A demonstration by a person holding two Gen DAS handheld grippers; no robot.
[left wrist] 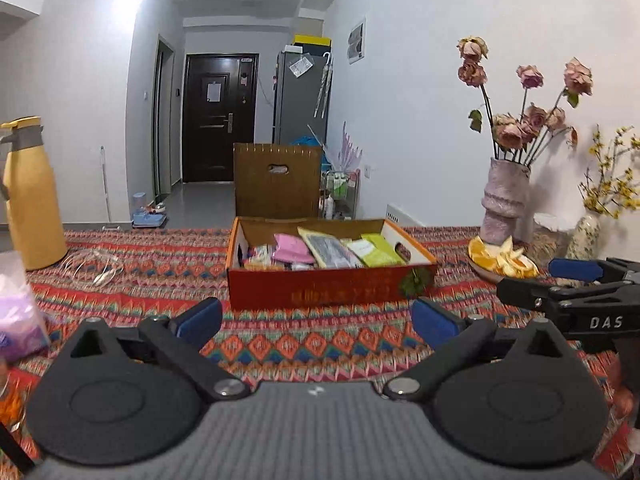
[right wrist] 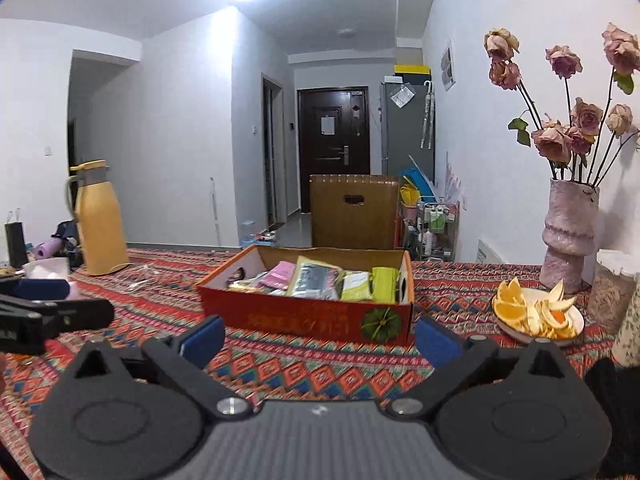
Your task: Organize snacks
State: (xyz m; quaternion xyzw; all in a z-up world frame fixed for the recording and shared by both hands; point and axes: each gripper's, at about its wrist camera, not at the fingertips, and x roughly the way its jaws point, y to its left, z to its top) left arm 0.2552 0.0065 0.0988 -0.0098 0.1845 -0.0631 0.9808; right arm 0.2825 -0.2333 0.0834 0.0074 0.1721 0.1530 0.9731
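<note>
- Yellow and tall, the thermos jug (left wrist: 30,196) is standing upright at the table's far left edge, on the red patterned tablecloth (left wrist: 304,344) that is covering the whole surface I am working over.
- Clear plastic wrap (left wrist: 94,266) is lying crumpled just beside the jug, toward the middle of the table.
- I am seeing a pale purple bag (left wrist: 18,312) sitting at the left edge, nearer to me than the jug.
- I am holding the left gripper (left wrist: 316,320) low over the near part of the table with its jaws spread wide and nothing between the blue pads (left wrist: 200,318); it is hanging short of the box and apart from it.
- I am watching the red cardboard box (left wrist: 320,290) sitting open near the middle of the table, toward the far edge, with the snack packets (left wrist: 332,250) lying inside it: pink, dark and yellow-green ones side by side, leaning against each other.
- I am keeping the right gripper (right wrist: 318,336) beside the left one, also gaping wide and carrying nothing, short of the box's near wall.
- I am seeing a plate of orange peel and slices (right wrist: 536,314) resting toward the table's right edge, well apart from the box.
- I am noting the pink vase (right wrist: 568,236) of dried roses standing upright behind that plate, at the far right corner against the wall.
</note>
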